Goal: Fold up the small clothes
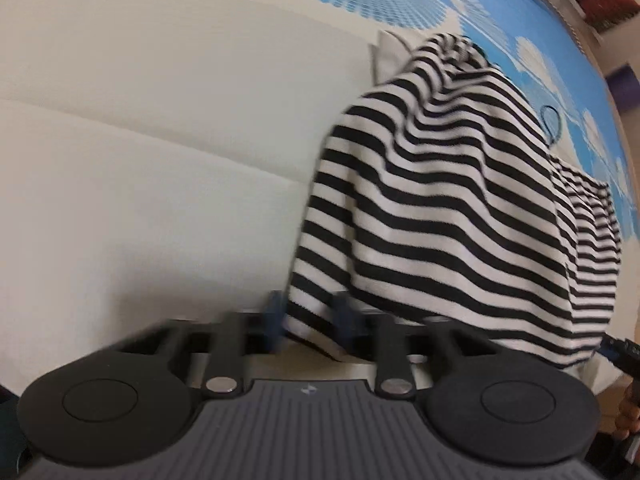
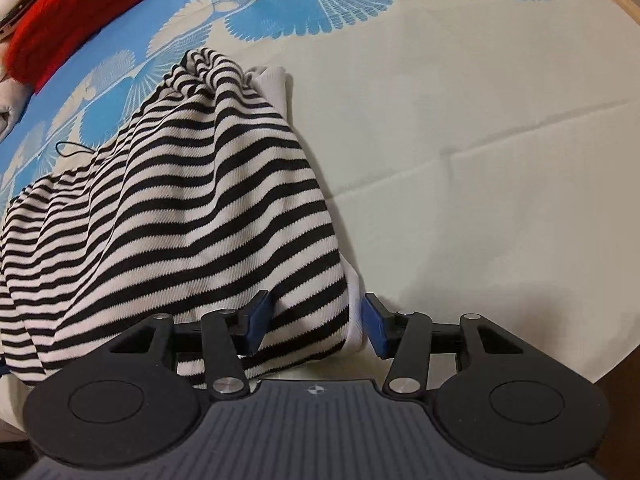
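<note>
A black-and-white striped knit garment (image 1: pixel 440 208) lies bunched on a cloth-covered table; it also shows in the right wrist view (image 2: pixel 180 216). My left gripper (image 1: pixel 310 320) has its blue pads close together around the garment's near left corner, and the view is blurred. My right gripper (image 2: pixel 316 328) is open, its blue pads (image 2: pixel 376 330) standing either side of the garment's near right corner with its white hem. The far end of the garment has a white cuff (image 2: pixel 272 84).
The tablecloth (image 2: pixel 460 160) is cream with a blue fan pattern at the far side. A red knit item (image 2: pixel 80 8) lies at the far left of the right wrist view. A thin dark cord (image 1: pixel 552 120) lies beside the garment. The table's edge (image 2: pixel 612 4) curves at right.
</note>
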Demonstrator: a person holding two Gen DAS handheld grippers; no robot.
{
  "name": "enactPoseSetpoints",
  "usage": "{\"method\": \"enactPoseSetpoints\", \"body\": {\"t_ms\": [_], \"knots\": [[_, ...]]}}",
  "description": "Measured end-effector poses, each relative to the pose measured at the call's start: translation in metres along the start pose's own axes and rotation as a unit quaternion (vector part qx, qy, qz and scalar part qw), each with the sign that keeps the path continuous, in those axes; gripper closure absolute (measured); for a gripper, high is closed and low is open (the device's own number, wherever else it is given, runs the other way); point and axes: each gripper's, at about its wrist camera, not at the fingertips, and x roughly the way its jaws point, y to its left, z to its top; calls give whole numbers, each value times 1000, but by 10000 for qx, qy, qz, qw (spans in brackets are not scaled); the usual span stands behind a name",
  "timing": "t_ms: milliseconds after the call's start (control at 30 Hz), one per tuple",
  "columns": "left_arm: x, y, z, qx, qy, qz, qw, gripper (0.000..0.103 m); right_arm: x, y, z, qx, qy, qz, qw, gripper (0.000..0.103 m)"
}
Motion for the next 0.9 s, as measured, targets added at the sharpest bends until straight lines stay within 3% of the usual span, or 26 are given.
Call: {"method": "enactPoseSetpoints", "body": {"t_ms": [33, 67, 100, 200, 233, 300, 367, 467, 533, 667, 767, 900], "knots": [[-3, 0, 0, 47, -74, -33, 10000, 100, -1, 0, 1, -24, -11, 36, 10000, 65], [-9, 1, -1, 76, -204, -54, 9997, 101, -3, -1, 1, -45, -41, 136, 9999, 83], [-18, 3, -1, 82, -389, -84, 9992, 101, -6, -2, 4, -47, -107, 196, 9997, 89], [-48, 19, -5, -201, -969, -471, 9940, 101, -29, -11, 7, 220, -687, 495, 9962, 92], [-52, 24, -7, -202, -981, -378, 9943, 101, -37, -15, 7, 332, -842, 608, 9940, 92], [-42, 31, -10, -247, -609, -68, 9978, 101, -42, -18, 6, 323, -915, 507, 9940, 93], [-24, 27, -12, -23, -157, 282, 9995, 101, -26, -20, 2, 319, -426, 128, 9985, 93], [-16, 20, -14, 192, 114, 477, 9986, 100, -6, -19, 0, 328, 67, -206, 9992, 93], [-22, 18, -10, 39, -58, 528, 9986, 98, -6, -14, 1, 190, 37, -296, 9994, 90], [-52, 8, 1, -3, -980, 201, 9950, 73, -21, -10, 8, 168, -527, -569, 9968, 74], [-62, -13, 8, 200, -1479, 40, 9888, 72, -37, -10, 20, 211, -1235, -324, 9916, 70], [-62, -45, 18, 555, -1758, -44, 9828, 69, -35, -1, 34, 96, -1544, -93, 9879, 70]]}}
